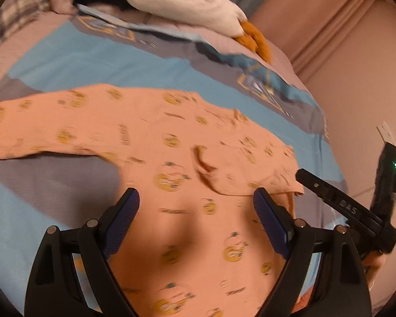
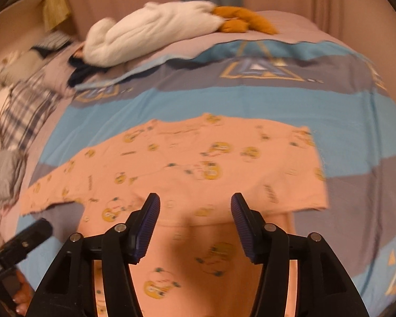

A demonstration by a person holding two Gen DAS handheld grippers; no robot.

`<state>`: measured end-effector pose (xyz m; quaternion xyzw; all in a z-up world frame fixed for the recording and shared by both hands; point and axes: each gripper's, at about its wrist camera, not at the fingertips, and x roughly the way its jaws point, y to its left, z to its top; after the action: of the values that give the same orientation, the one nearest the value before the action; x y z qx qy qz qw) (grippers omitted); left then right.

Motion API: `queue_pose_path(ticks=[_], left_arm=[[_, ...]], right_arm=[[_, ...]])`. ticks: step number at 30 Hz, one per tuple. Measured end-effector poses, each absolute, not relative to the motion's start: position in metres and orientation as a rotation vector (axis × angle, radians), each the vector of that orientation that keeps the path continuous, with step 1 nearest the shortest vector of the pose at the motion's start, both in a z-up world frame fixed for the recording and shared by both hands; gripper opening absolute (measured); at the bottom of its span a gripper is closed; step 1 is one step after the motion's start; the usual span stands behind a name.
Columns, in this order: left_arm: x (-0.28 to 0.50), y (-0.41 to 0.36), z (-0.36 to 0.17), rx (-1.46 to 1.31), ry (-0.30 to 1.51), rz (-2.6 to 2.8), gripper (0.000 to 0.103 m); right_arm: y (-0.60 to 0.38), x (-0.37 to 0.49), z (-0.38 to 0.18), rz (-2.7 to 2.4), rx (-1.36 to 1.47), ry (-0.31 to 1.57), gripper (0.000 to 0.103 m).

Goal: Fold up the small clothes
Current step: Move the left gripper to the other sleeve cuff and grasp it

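A small peach garment (image 1: 155,137) printed with yellow cartoon faces lies spread on the bed. One long sleeve stretches to the left, and the right sleeve is folded in over the body (image 2: 224,163). My left gripper (image 1: 196,198) hovers over the garment's lower middle, jaws wide apart with nothing between them. My right gripper (image 2: 195,206) hangs above the fold near the garment's near edge, jaws apart and empty. The right gripper's black body (image 1: 356,206) shows at the right of the left wrist view. The left gripper's body (image 2: 15,245) shows at the lower left of the right wrist view.
The bed cover (image 2: 250,97) has blue and grey bands with triangle prints. A white plush toy with orange feet (image 2: 155,31) lies at the far side. A plaid cloth and other clothes (image 2: 15,111) are heaped on the left. Pink curtains (image 1: 343,39) hang beyond the bed.
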<state>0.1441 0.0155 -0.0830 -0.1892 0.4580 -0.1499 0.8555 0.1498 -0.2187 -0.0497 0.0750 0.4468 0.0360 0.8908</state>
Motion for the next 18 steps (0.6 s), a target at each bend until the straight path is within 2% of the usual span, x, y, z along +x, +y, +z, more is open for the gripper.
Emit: queue_pose_path(ticks=[7,18], left_arm=[[0.17,-0.035,-0.104,-0.286,1.022,-0.258,0.086],[0.184,-0.049,-0.121,-0.198,1.047,-0.176,0.085]], right_arm=[[-0.26,0.132,-0.058,-0.018,0.23,0.922,0.056],[-0.284,0.118,-0.073,-0.066,0.257,0.944,0.056]])
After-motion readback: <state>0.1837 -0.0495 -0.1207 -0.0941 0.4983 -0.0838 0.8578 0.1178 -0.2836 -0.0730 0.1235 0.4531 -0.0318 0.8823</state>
